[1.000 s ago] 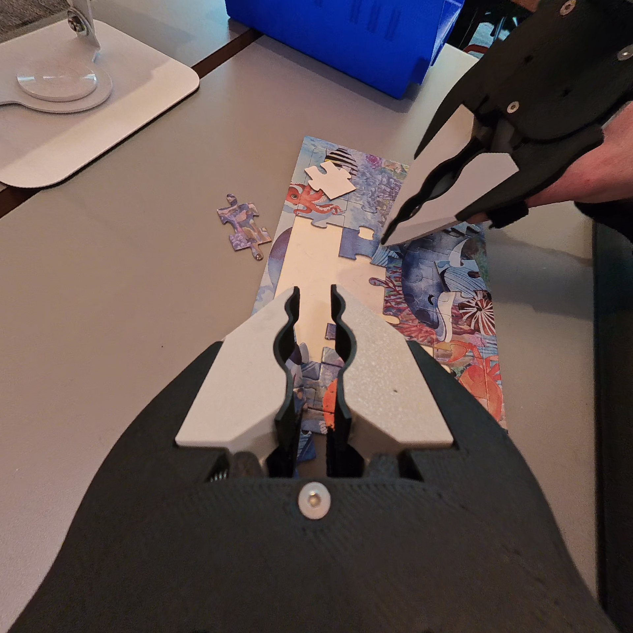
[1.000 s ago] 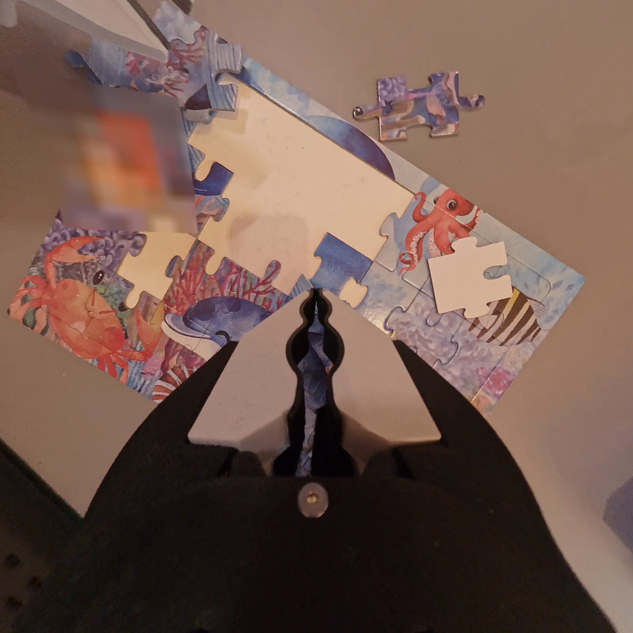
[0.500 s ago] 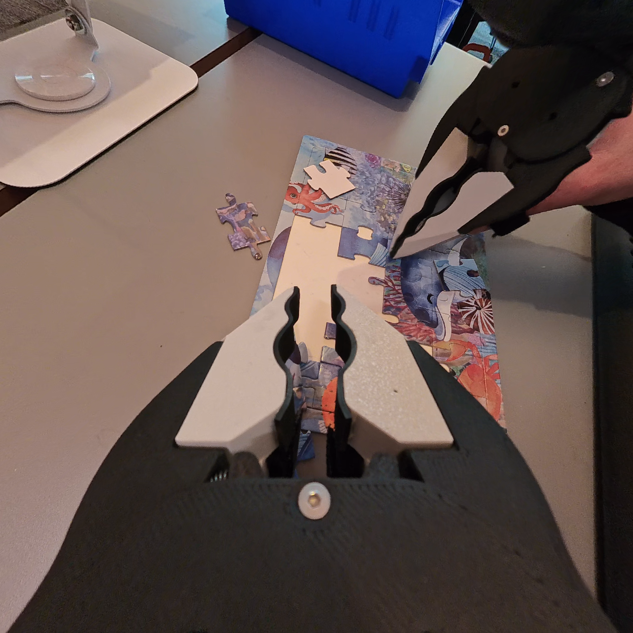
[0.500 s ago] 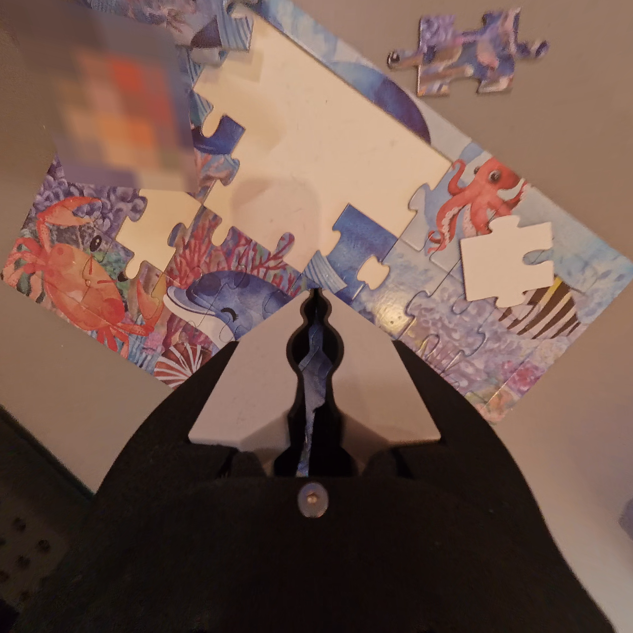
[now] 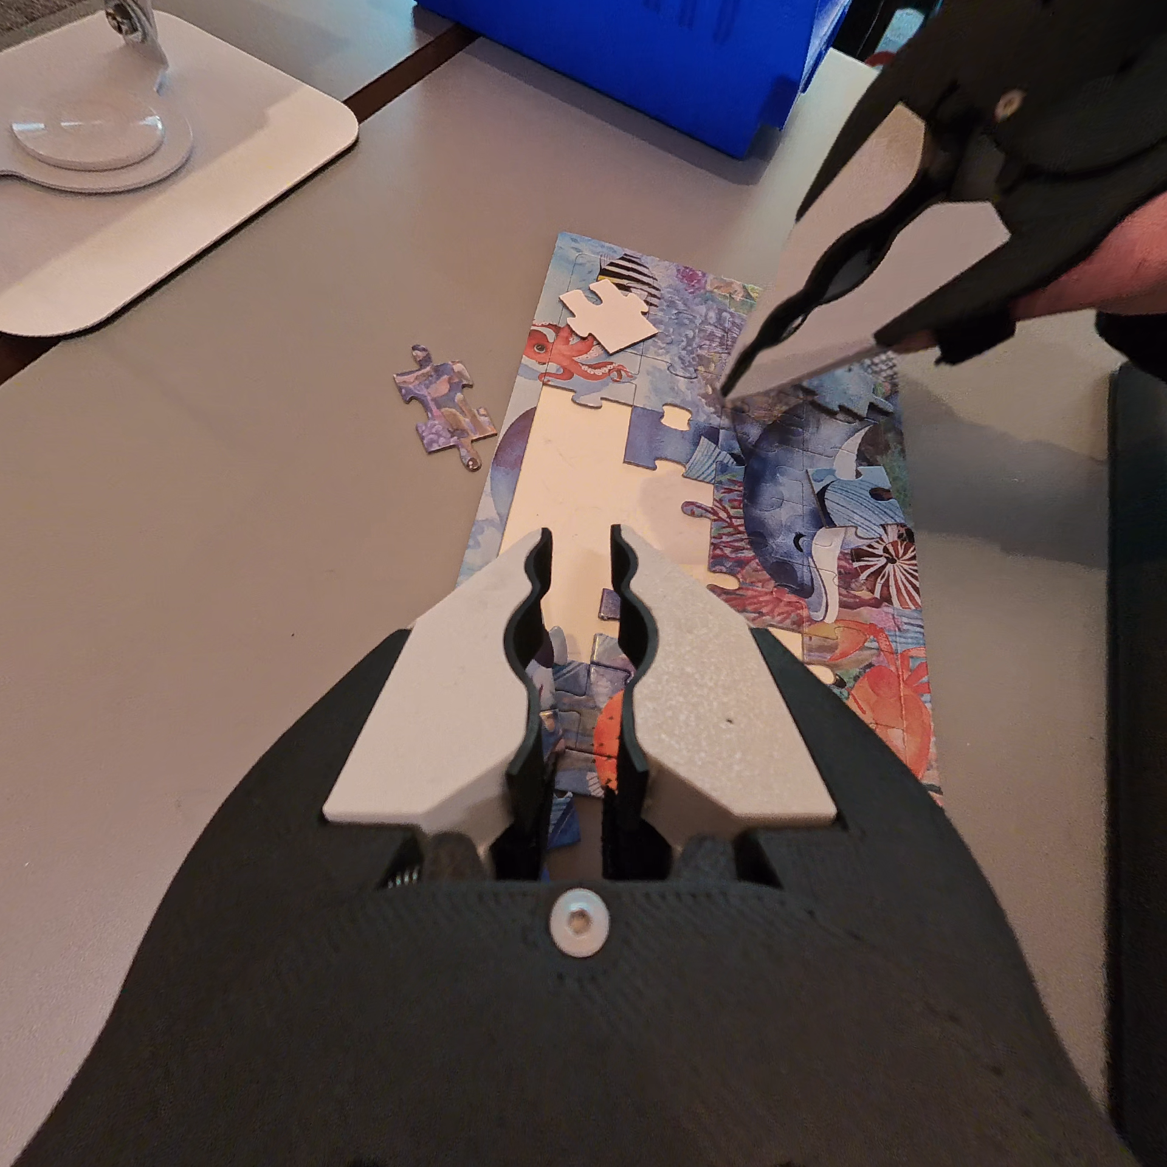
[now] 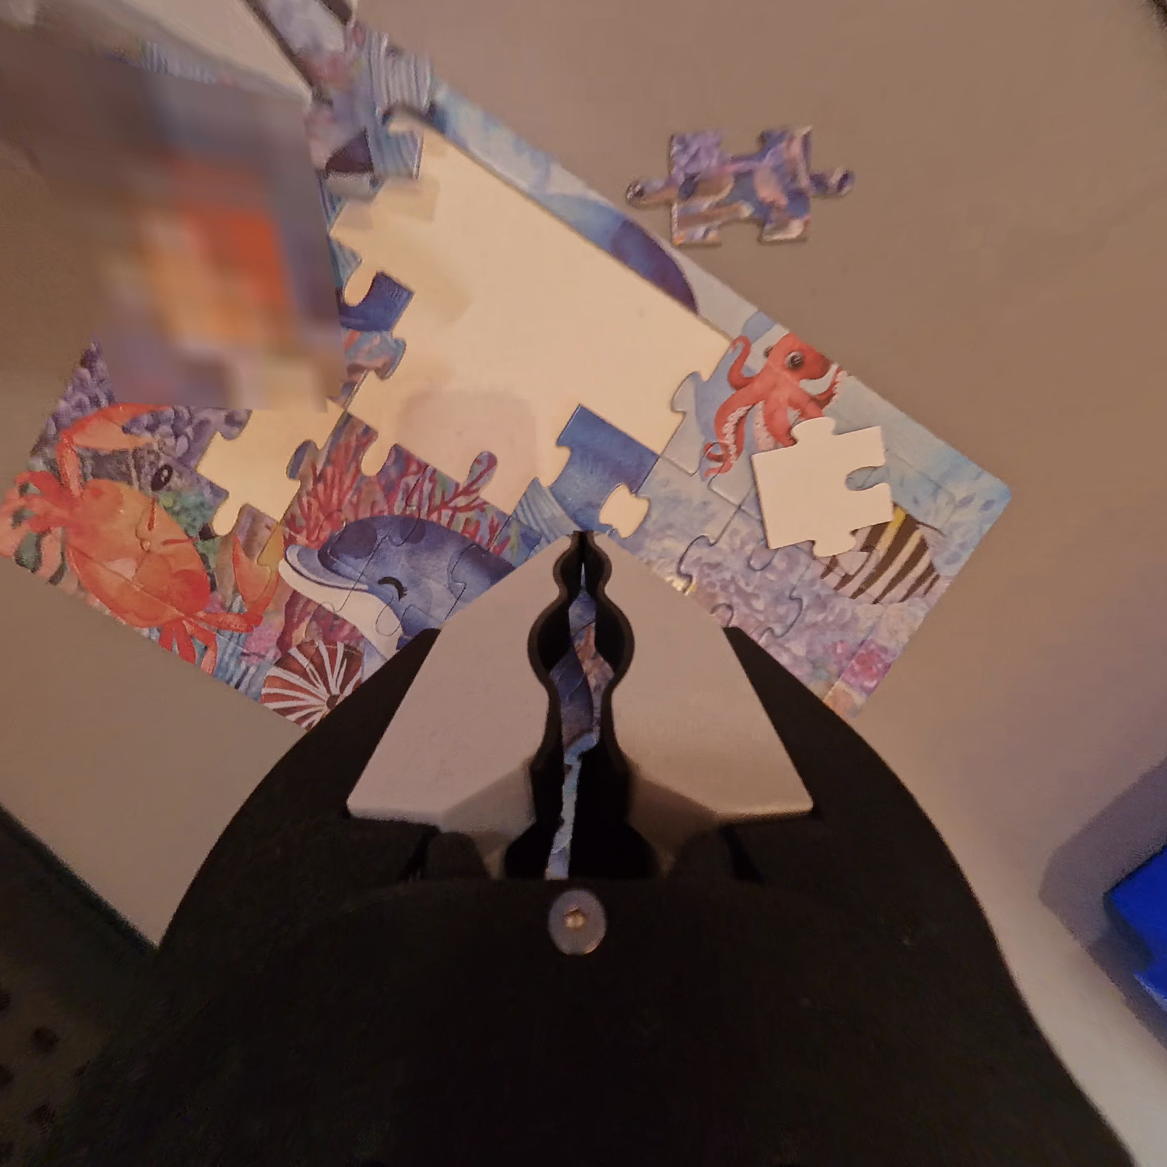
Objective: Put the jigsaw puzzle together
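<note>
A sea-themed jigsaw puzzle (image 5: 789, 492) lies partly built on a grey table, with a bare cream area (image 5: 568, 480) in its middle; it also shows in the right wrist view (image 6: 537, 328). A loose purple piece (image 5: 445, 413) (image 6: 739, 186) lies on the table beside it. A white face-down piece (image 5: 609, 316) (image 6: 821, 486) rests on the octopus end. My left gripper (image 5: 581, 537) is open and empty, low over the near end. My right gripper (image 5: 726, 391) (image 6: 581, 537) is shut, tips together just above the built part near a blue piece (image 6: 606, 467). Nothing sticks out of its tips.
A blue bin (image 5: 631, 57) stands at the far end of the table, beyond the puzzle. A white monitor-stand base (image 5: 126, 158) lies at the far left. A dark strip (image 5: 1137, 694) runs along the table's right edge. The grippers' ends are close to 12 centimeters from one another. From the right gripper's tips to the blue piece (image 6: 606, 467) is close to 4 centimeters. The left camera catches it too, in the left wrist view (image 5: 659, 432). My right gripper is the nearer one to the sea-themed jigsaw puzzle (image 5: 789, 492): about 5 centimeters, against 15 centimeters.
My right gripper has drawn back from the blue piece at the cream gap, up and to the right, still shut. My left gripper has not moved.
</note>
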Tool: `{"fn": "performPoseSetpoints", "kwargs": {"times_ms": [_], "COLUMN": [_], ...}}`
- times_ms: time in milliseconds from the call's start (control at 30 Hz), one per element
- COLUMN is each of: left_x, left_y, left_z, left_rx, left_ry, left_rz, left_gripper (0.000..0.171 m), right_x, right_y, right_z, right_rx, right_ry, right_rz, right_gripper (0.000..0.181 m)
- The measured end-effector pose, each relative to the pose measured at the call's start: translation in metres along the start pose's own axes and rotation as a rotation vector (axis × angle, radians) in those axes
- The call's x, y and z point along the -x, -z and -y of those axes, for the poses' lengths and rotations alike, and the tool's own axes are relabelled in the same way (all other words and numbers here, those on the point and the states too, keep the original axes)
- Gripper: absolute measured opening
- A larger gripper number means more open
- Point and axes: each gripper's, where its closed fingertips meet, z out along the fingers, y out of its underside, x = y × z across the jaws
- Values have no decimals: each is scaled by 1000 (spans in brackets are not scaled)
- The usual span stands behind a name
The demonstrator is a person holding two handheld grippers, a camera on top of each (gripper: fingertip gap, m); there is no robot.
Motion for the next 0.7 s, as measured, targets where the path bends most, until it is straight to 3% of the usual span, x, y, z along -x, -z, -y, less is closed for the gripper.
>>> {"fn": "performPoseSetpoints", "kwargs": {"times_ms": [300, 467, 700], "left_x": [-5, -14, -26], "left_y": [-22, -42, -70], "left_z": [-8, -7, 4], "left_rx": [58, 71, 67], "left_ry": [-36, -82, -162], "left_rz": [19, 27, 43], "left_gripper": [18, 20, 23], "right_x": [-54, -62, -53], "right_y": [22, 14, 12], "right_z": [7, -8, -5], "right_rx": [-259, -243, -256], "right_ry": [-139, -152, -121], "right_rz": [-26, -12, 35], "right_gripper": [1, 0, 1]}}
